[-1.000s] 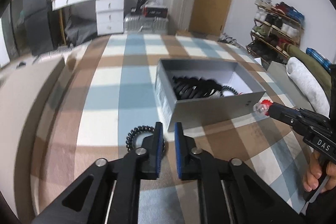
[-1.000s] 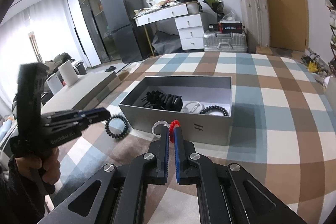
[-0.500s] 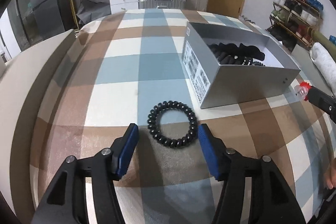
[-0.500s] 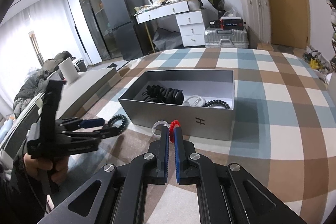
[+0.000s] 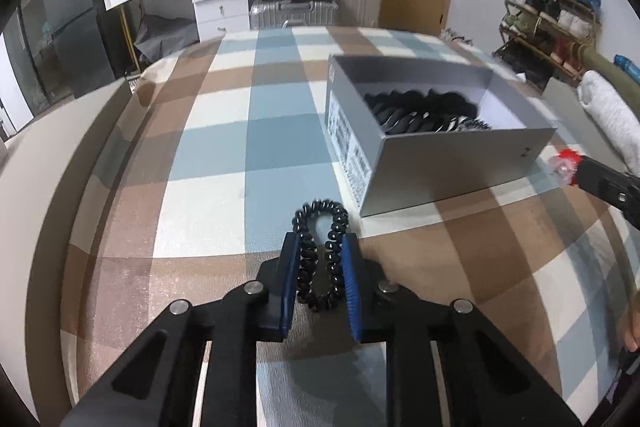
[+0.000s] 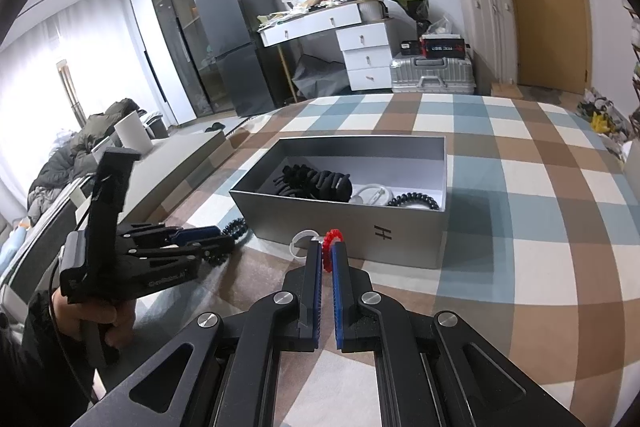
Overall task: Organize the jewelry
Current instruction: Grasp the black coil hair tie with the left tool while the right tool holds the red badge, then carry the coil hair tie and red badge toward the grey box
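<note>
A black coil hair tie [image 5: 320,213] lies on the checked cloth just left of the grey box [image 5: 440,167]. My left gripper [image 5: 320,241] is closing on it; the pads press it into a narrow loop. The right wrist view shows the same left gripper [image 6: 216,241] and hair tie [image 6: 236,229] at the box's [image 6: 340,227] left corner. My right gripper [image 6: 328,247] is shut on a small red toothed piece [image 6: 331,254] with a clear loop [image 6: 302,241], in front of the box. The box holds black hair pieces [image 6: 316,183], another black coil [image 6: 414,199] and a clear item [image 6: 370,195].
The checked cloth [image 5: 248,131] covers a wide flat surface, with a beige ledge [image 5: 48,155] along its left side. A rolled grey towel [image 5: 612,115] lies at the right. Beyond the far edge stand a silver suitcase [image 6: 434,77], white drawers [image 6: 366,57] and a shoe rack [image 5: 548,7].
My left gripper opened wide around the black coil hair tie, then closed and squeezed it. The right gripper has stayed put with the red piece.
</note>
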A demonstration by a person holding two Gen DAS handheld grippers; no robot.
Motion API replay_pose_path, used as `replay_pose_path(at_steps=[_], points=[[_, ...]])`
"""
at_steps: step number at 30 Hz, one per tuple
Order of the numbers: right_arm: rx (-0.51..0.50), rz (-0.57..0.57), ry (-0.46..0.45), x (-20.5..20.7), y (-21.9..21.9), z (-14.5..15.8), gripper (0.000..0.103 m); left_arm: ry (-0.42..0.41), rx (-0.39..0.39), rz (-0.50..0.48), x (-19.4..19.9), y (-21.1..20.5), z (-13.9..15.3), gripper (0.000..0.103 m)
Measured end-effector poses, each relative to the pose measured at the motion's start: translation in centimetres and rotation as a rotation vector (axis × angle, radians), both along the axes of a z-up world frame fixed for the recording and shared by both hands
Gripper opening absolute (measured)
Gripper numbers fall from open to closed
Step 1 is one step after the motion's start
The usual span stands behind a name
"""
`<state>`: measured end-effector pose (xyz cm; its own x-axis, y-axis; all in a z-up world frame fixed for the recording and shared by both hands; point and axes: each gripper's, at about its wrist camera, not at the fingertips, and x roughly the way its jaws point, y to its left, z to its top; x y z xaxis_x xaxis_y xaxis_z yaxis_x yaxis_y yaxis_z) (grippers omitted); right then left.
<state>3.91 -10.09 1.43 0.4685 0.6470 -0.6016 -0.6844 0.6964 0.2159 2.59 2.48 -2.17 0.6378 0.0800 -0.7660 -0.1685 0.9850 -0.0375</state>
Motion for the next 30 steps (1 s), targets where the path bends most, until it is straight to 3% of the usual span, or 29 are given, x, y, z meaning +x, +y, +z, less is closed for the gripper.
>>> replay_pose_path(at_steps=[2, 3, 15, 24, 26, 27, 28, 30], points=[[0.002, 0.001, -0.004, -0.1, 0.0, 0.2, 0.004, -0.022, 0.001, -0.007, -0.5, -0.1, 0.6, 0.014], [0.003, 0.001, -0.005, -0.1, 0.0, 0.2, 0.004, -0.029, -0.002, -0.012, -0.5, -0.1, 0.8, 0.004], [0.008, 0.006, -0.014, -0.4, 0.1, 0.6, 0.004, 0.007, -0.019, -0.002, 0.1, 0.4, -0.4, 0.003], [0.001, 0.01, -0.006, -0.2, 0.1, 0.5, 0.004, 0.046, -0.004, -0.033, 1.3, -0.2, -1.1, 0.02], [0.001, 0.008, -0.005, -0.1, 0.0, 0.5, 0.004, 0.05, 0.03, -0.035, 1.4, -0.6, -1.1, 0.02], [0.002, 0.006, -0.006, -0.1, 0.0, 0.5, 0.004, 0.052, 0.042, -0.039, 1.4, -0.8, -1.1, 0.018], [0.003, 0.005, -0.005, -0.1, 0.0, 0.5, 0.004, 0.054, 0.038, -0.052, 1.4, -1.0, -1.0, 0.008], [0.004, 0.005, -0.005, -0.1, 0.0, 0.4, 0.004, 0.055, 0.049, -0.058, 1.4, -1.2, -1.0, 0.005]])
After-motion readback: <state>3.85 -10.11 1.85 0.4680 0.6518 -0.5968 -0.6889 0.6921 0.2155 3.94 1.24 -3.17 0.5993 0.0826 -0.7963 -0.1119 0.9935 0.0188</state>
